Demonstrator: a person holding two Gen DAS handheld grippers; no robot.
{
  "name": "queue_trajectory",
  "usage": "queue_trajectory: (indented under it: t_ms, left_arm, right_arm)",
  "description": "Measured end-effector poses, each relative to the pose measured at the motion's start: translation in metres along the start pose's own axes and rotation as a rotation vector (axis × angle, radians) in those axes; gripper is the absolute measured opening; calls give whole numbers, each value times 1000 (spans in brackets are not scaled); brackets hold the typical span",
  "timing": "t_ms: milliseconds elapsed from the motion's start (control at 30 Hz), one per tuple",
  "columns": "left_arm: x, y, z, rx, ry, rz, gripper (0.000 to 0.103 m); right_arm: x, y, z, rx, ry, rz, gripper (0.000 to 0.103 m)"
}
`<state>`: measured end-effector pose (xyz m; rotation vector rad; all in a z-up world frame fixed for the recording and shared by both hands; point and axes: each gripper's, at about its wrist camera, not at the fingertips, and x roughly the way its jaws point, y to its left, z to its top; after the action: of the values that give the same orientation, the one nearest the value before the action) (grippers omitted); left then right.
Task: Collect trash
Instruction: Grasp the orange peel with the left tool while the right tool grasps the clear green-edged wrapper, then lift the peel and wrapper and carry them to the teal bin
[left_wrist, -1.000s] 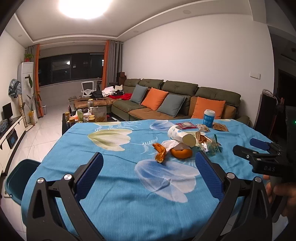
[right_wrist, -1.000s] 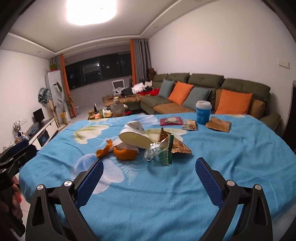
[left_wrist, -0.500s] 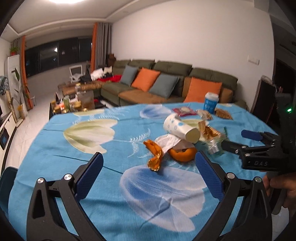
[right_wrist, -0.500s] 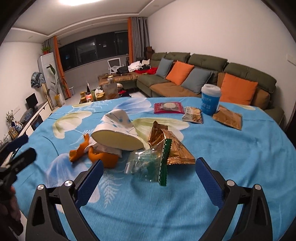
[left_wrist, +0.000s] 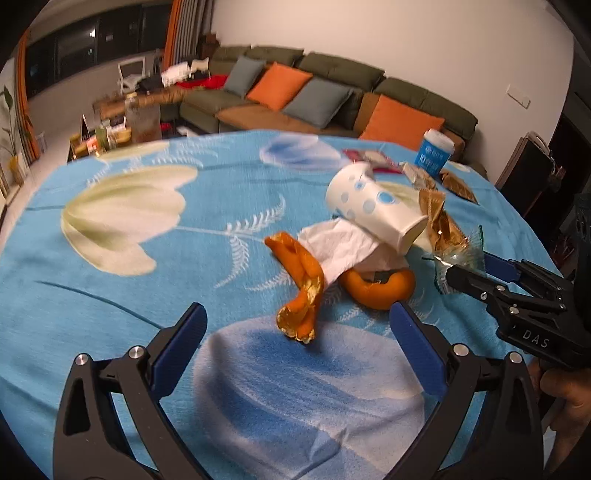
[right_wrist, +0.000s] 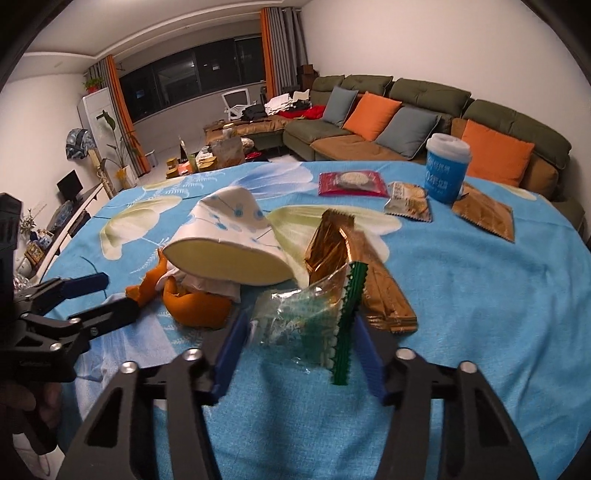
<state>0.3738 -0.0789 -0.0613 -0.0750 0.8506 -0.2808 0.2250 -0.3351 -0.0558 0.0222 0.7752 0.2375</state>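
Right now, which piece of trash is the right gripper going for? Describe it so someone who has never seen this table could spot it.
On the blue flowered tablecloth, find the litter pile around the tipped white paper cup. At its near edge, between the fingers of the right gripper, lies a crumpled clear wrapper. Unlike the gold foil packet behind it, it is see-through with a green zigzag edge.

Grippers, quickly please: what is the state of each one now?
Left gripper: open, holding nothing.
Right gripper: jaws narrowed around the clear wrapper; a firm grip cannot be told.
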Motion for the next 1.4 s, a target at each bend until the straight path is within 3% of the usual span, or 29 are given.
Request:
queue_trajectory:
  t_ms: [267, 467, 600, 733, 833, 1033, 1400]
  left_arm:
    - [17, -1, 3, -6, 42, -2, 85]
    - [17, -4, 4, 6, 42, 19, 66]
    - [18, -9, 4, 27, 43, 33, 35]
    - [16, -11, 4, 42, 45, 25, 19]
    - [13, -13, 2, 51, 38, 24, 13]
    - [-7, -11, -14, 36, 5, 21, 12]
    - [-107, -6, -53, -10, -174, 31, 12]
  right_arm:
    - [-4, -5, -3, 17, -1, 38, 42]
    - [-12, -10, -7, 44, -15, 66, 41]
    - [-18, -13, -10, 55, -22, 78, 41]
    - [-26, -16, -13, 65, -34, 80, 41]
    - [-32, -18, -14, 69, -46, 87, 40]
    - [-42, -15, -17, 68, -70, 115, 40]
    - [-65, 21, -16, 13, -123, 199, 39]
